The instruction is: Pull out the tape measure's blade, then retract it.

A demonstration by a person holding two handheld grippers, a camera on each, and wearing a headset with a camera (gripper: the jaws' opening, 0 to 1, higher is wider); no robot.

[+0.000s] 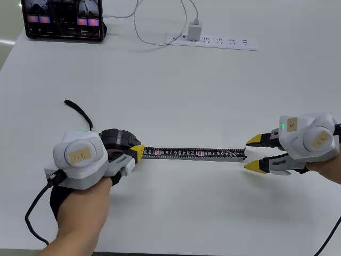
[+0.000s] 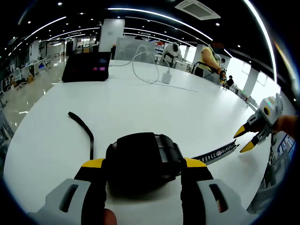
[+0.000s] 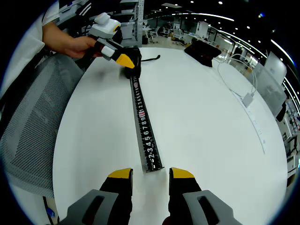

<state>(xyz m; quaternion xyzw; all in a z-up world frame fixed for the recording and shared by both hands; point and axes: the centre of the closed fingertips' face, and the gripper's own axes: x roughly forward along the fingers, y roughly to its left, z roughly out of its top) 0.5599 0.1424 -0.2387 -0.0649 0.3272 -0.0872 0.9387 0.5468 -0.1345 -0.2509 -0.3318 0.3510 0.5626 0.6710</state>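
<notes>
Centrally, a white counter [image 1: 186, 96] carries a black tape measure [image 1: 120, 141] at near left, with its blade [image 1: 194, 153] drawn out flat to the right along the surface. The left hand-held gripper [image 1: 136, 154] is clamped on the tape measure; in the left gripper view its yellow-tipped jaws press against both sides of the case [image 2: 143, 159]. In the head view this gripper's white body covers the near-left part of the case.

The right hand-held gripper [image 1: 252, 153] sits at near right with its jaws apart. The free end of the blade [image 3: 145, 131] lies on the counter right at the mouth of that gap, not pinched by either tip. In the right gripper view the printed numerals run from this end back toward the case [image 3: 132, 58].

A black wrist strap [image 1: 80, 113] curls away from the case on its far-left side, well apart from the blade. At the far left edge stands a dark tablet [image 1: 64, 20] with a lit screen. To the far right of it lies a white power strip [image 1: 213, 40] holding a white charger [image 1: 193, 31], whose white cable [image 1: 154, 32] loops toward the tablet. All three are well apart from the tape measure. A black lead [image 1: 34, 213] trails from the left hand-held gripper off the near edge. A grey mesh chair [image 3: 33, 126] stands beside the counter in the right gripper view.
</notes>
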